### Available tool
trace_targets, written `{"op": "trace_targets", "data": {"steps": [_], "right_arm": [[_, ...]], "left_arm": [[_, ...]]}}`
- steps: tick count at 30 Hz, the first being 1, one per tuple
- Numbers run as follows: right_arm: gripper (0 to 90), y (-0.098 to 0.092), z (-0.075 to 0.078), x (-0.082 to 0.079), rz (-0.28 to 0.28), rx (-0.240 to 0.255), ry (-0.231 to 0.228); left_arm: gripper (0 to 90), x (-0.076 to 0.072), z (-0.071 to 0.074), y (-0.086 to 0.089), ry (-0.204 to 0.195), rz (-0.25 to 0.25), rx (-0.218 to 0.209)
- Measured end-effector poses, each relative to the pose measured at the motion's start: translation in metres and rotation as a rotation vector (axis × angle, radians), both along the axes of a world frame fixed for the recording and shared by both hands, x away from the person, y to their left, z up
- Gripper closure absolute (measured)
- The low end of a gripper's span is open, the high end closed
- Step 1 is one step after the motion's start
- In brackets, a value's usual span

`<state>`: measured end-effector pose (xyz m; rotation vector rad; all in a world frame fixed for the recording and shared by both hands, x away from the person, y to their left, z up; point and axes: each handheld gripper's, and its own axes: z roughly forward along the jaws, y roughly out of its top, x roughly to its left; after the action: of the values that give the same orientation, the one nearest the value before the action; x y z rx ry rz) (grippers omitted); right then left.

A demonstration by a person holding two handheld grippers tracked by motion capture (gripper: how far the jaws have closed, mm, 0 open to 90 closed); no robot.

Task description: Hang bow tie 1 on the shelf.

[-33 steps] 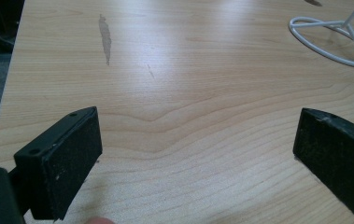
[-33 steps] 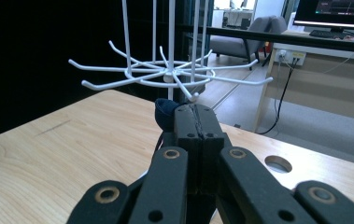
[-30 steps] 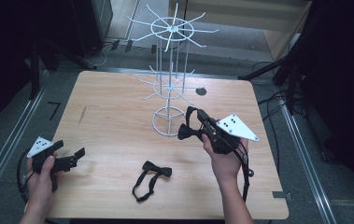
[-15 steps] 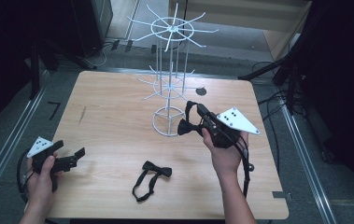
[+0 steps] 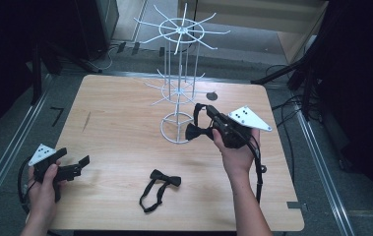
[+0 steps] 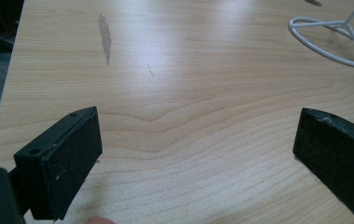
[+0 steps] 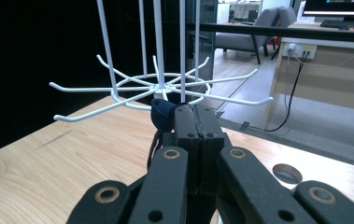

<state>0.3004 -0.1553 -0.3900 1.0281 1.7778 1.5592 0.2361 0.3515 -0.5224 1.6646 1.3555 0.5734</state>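
High view: your right gripper (image 5: pixel 207 118) is clenched on the strap of a black bow tie (image 5: pixel 197 132), held off the wooden table (image 5: pixel 125 128) just right of the white wire display rack (image 5: pixel 179 93); the bow hangs at the level of the rack's base ring; a second bow tie (image 5: pixel 160 186) lies flat on the near middle of the table, well apart from both grippers; your left gripper (image 5: pixel 78 164) rests at the near left with jaws spread and nothing between them. To hang the tie well, raise the strap loop above a prong of the lower tier (image 5: pixel 176 91) before moving in; approach along the prong's length, not across it; keep the bow clear of the base ring so it does not snag.

Left gripper view: the left gripper (image 6: pixel 198 154) stands released over bare table (image 6: pixel 188 70); the rack's base ring (image 6: pixel 333 39) lies at the far right; hold this hand ready to steady the base should the rack tip or spin.

Right gripper view: the right gripper (image 7: pixel 198 122) jaws meet on the thin strap; the dark fabric of the bow tie (image 7: pixel 161 116) bulges at their left; the lower tier's prongs (image 7: pixel 156 91) fan out just beyond the tips; pick one prong with an upturned end; slide the loop past that end; release only when the strap sits behind it.
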Motion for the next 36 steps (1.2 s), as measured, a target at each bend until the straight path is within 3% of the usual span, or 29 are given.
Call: {"op": "trace_targets", "data": {"steps": [17,36], "right_arm": [[90.0,-0.006,-0.009,0.015,-0.006,0.026,0.048],[90.0,0.004,-0.02,0.034,0.009,0.051,0.083]], "left_arm": [[1.6,0.0,0.0,0.0,0.0,0.002,-0.002],[1.7,0.0,0.0,0.0,0.002,-0.002,-0.004]]}}
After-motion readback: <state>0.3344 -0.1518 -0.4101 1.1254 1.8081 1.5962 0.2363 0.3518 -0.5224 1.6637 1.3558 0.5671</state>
